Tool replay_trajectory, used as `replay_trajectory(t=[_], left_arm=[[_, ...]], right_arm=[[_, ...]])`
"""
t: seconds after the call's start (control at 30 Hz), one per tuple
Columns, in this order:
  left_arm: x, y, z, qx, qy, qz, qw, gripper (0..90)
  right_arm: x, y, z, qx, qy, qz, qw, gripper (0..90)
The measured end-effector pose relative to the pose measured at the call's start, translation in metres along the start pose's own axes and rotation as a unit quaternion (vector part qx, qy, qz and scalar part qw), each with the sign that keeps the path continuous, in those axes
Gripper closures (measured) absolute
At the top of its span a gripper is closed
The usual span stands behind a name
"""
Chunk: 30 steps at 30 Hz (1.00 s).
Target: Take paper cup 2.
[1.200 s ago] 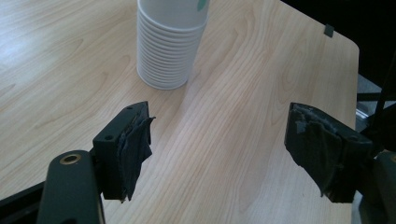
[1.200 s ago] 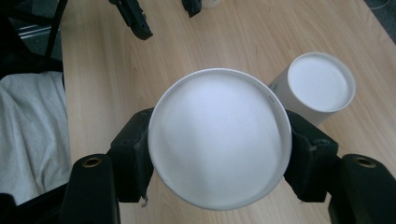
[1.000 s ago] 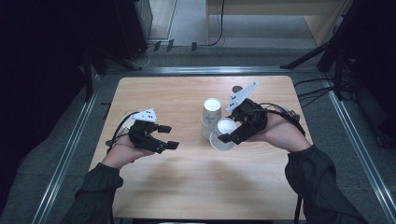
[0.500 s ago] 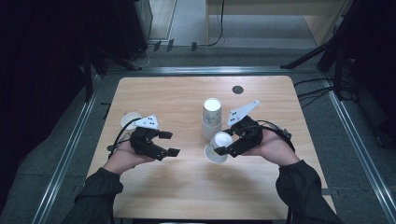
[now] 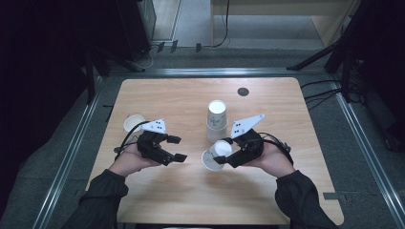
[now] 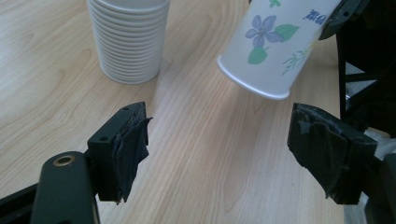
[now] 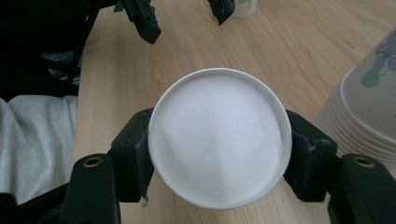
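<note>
My right gripper [image 5: 225, 153] is shut on a flowered white paper cup [image 5: 212, 160], held on its side low over the table, mouth toward the left gripper. In the right gripper view the pads [image 7: 135, 149] press both sides of the cup's round base [image 7: 219, 140]. A tall stack of the same cups [image 5: 216, 119] stands upside down just behind. My left gripper [image 5: 177, 148] stands open facing the cup [image 6: 275, 42]. Its jaws have just been opening, with nothing between its pads [image 6: 130, 144].
A single paper cup [image 5: 133, 123] stands upright at the table's left, behind the left hand. A small dark disc [image 5: 243, 91] lies near the far edge. The wooden table [image 5: 191, 195] is bare in front; metal rails run along both sides.
My right hand has sunk and drawn back toward the front, away from the stack, with the cup in its grip. The left jaws stand wider, and the single cup behind that hand now shows.
</note>
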State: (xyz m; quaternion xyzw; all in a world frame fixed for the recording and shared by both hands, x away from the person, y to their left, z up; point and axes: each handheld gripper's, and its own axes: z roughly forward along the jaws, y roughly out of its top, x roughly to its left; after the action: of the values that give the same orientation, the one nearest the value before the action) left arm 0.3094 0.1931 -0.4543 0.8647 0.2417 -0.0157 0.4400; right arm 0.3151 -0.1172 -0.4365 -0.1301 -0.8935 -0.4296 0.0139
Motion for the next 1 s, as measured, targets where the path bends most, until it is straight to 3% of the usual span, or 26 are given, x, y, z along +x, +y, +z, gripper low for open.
replay_trajectory(t=[0.23,0.47,1.0], left_arm=[[-0.005,0.002,0.002,-0.001,-0.011,0.017,0.9998,20.6],[-0.007,0.003,0.006,-0.001,-0.024,0.021,0.9995,21.5],[-0.014,0.006,0.020,0.004,-0.051,0.033,0.9982,21.6]], right_arm=[[-0.003,-0.003,0.008,-0.003,0.021,0.013,0.9997,35.2],[-0.007,-0.001,0.017,-0.015,0.048,0.020,0.9985,35.2],[-0.004,0.008,0.025,-0.026,0.071,0.019,0.9970,35.2]])
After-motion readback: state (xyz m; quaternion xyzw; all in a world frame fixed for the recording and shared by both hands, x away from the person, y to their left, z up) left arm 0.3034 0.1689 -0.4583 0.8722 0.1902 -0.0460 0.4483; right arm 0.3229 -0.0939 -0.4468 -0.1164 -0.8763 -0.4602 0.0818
